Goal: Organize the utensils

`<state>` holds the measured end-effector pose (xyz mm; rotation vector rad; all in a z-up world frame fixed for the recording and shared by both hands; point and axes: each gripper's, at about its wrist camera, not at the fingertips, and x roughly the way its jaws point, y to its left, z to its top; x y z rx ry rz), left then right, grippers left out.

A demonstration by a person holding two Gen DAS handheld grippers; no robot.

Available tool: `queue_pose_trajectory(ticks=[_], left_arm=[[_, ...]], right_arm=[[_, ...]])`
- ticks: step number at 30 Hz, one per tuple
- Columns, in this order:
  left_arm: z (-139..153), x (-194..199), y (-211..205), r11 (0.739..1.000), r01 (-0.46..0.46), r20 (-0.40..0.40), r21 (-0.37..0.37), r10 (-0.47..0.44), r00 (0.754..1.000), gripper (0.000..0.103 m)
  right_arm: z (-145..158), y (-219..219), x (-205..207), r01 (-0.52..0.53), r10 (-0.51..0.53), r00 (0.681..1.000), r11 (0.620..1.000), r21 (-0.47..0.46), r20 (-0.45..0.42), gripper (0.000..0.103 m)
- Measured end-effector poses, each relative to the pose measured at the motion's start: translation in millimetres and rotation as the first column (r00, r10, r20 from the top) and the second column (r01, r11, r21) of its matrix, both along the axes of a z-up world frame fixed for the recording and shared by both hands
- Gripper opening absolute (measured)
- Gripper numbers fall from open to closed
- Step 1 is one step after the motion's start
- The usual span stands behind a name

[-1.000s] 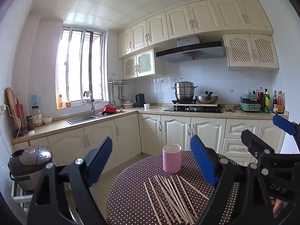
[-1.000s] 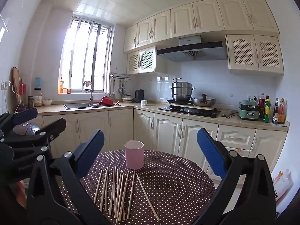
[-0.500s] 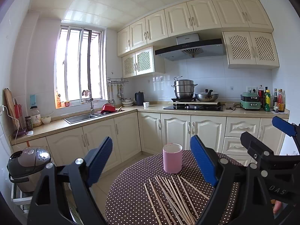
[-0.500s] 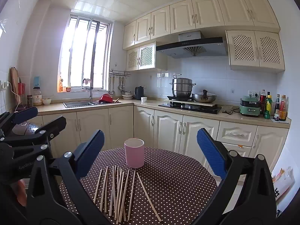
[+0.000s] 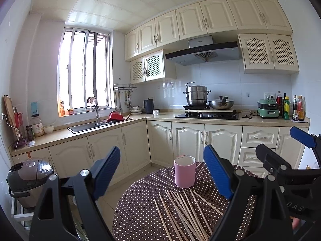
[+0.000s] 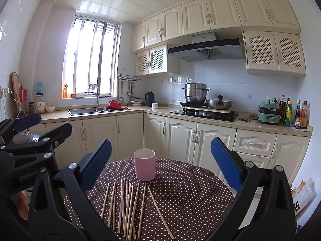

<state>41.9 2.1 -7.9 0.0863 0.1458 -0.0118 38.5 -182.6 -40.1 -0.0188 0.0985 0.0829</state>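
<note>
With both grippers, left gripper [image 5: 162, 172] and right gripper [image 6: 160, 164], hanging wide open, nothing's picked up yet: next, pinch a chopstick [image 6: 159, 210] for the pink cup [image 6: 144, 167]

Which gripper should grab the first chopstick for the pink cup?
Probably right. In the right wrist view the chopsticks lie almost straight ahead between the open right gripper fingers, with the pink cup just behind. The left gripper, also open, sees them off to its right.
</note>
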Motion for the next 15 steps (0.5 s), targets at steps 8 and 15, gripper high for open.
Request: queue_pose_trajectory(ticks=[8, 15], left_arm=[[-2.3, 7.5, -1.9, 1.000, -0.001, -0.016, 0.008, 0.001, 1.000, 0.084], [-6.8, 17.2, -2.4, 1.000, -0.002, -0.036, 0.007, 0.002, 0.999, 0.084]], right_arm=[[-1.9, -0.1, 7.3, -0.001, 0.001, 1.000, 1.000, 0.003, -0.020, 0.097], [-6.0, 1.1, 15.9, -0.006, 0.006, 0.999, 1.000, 0.000, -0.044, 0.097]])
